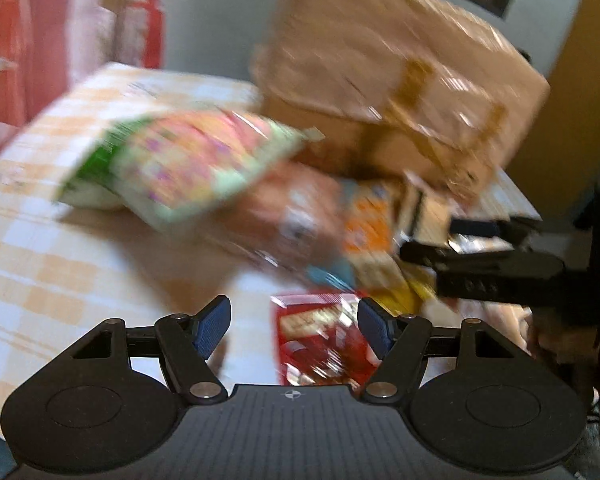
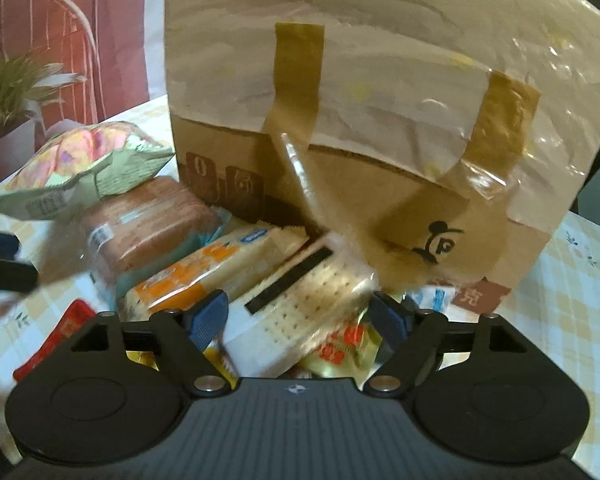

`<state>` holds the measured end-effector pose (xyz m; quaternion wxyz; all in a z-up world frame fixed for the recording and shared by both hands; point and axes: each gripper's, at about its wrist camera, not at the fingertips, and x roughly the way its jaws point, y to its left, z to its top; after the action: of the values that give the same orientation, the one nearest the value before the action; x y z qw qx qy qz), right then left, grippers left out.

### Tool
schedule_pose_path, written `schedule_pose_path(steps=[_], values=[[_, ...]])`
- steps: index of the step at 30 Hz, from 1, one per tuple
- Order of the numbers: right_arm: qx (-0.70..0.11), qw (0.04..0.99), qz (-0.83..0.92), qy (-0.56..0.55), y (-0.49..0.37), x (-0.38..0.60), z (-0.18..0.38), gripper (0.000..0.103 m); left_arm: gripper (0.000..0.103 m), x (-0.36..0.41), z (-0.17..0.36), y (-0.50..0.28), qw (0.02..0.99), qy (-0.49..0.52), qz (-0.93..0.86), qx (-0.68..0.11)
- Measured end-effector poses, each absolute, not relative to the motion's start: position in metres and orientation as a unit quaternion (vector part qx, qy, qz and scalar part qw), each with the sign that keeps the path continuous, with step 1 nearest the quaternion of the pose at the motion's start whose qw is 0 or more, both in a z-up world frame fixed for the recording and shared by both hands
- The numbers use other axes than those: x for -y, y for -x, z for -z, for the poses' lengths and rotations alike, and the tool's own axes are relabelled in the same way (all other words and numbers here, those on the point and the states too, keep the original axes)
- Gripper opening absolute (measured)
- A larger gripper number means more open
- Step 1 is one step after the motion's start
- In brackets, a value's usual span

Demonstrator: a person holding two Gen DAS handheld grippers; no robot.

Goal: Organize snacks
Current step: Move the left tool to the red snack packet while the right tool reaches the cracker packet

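Snack pile lying mid-surface (image 2: 580, 280), spilling from mouth of tipped brown paper bag (image 2: 380, 100), so packets are sitting loose for sorting. Right tongs (image 2: 300, 316) spread, straddling cracker packet (image 2: 300, 300), not visibly pressing. Left tongs (image 1: 294, 322) spread, empty, hovering over red packet (image 1: 320, 340) near front edge.

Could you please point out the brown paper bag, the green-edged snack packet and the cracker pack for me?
brown paper bag (image 2: 380, 92): right wrist view, on its front panel.
green-edged snack packet (image 2: 80, 164): right wrist view, on its crumpled face.
cracker pack (image 2: 304, 312): right wrist view, on its dotted crackers.
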<state>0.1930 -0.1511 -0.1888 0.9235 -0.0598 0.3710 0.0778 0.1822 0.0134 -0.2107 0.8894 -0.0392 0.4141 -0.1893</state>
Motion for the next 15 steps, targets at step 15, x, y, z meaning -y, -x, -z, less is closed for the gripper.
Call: schedule_pose_path(steps=[15], values=[[-0.376,0.924,-0.067,-0.005,-0.17,0.169,0.187,0.07,0.053,0.007,0.227,-0.178,0.905,-0.034,0.156,-0.394]])
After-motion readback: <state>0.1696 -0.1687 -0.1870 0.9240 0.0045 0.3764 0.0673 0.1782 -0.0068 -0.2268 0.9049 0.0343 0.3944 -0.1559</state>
